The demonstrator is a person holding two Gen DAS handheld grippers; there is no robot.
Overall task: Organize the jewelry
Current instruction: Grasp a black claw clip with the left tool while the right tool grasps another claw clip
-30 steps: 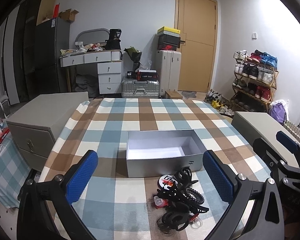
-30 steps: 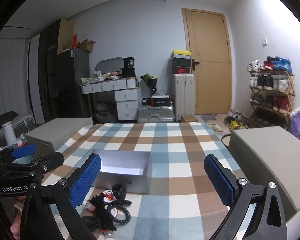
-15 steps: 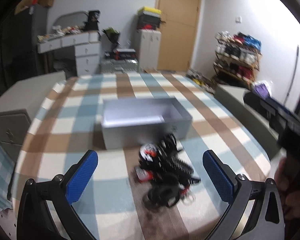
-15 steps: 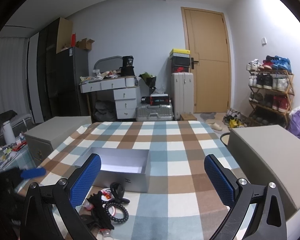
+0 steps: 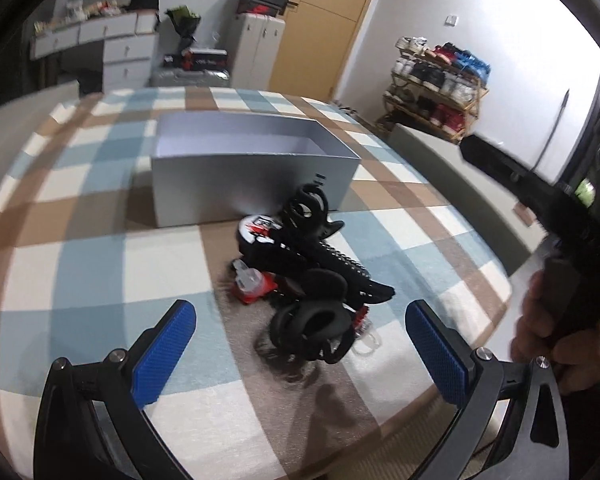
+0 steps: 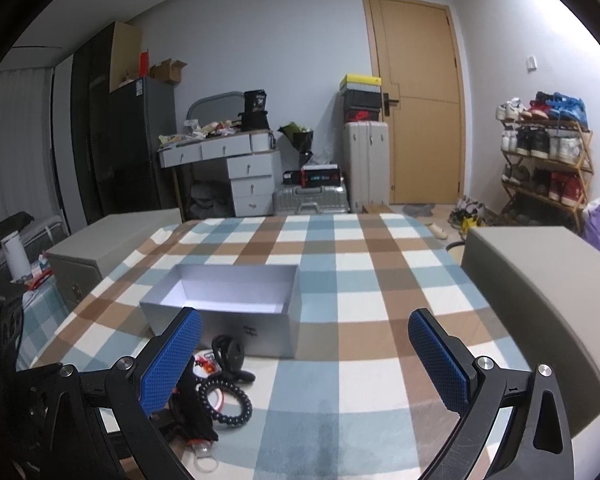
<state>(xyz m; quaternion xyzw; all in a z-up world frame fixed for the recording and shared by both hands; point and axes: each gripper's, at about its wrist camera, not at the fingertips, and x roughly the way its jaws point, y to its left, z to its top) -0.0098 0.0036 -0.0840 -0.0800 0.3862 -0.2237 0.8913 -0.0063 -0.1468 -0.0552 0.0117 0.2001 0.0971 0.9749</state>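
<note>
A pile of black and red jewelry [image 5: 304,276] lies on the checked tablecloth just in front of an open, empty grey box [image 5: 252,160]. My left gripper [image 5: 300,356] is open and hangs low over the near side of the pile, which sits between its blue pads [image 5: 164,352]. In the right wrist view the pile [image 6: 216,392] lies at lower left, partly behind the left pad, and the box [image 6: 228,312] is ahead on the left. My right gripper [image 6: 308,364] is open and empty above bare cloth to the right of the pile.
The right gripper's black body and the hand holding it [image 5: 556,280] fill the right side of the left wrist view. Grey cabinets stand beside the table on the left [image 6: 112,240] and right [image 6: 540,280]. The near table edge [image 5: 380,432] is close below the pile.
My left gripper has swung left, dropped and moved in close to the jewelry pile. My right gripper has stayed almost still. Both stay open.
</note>
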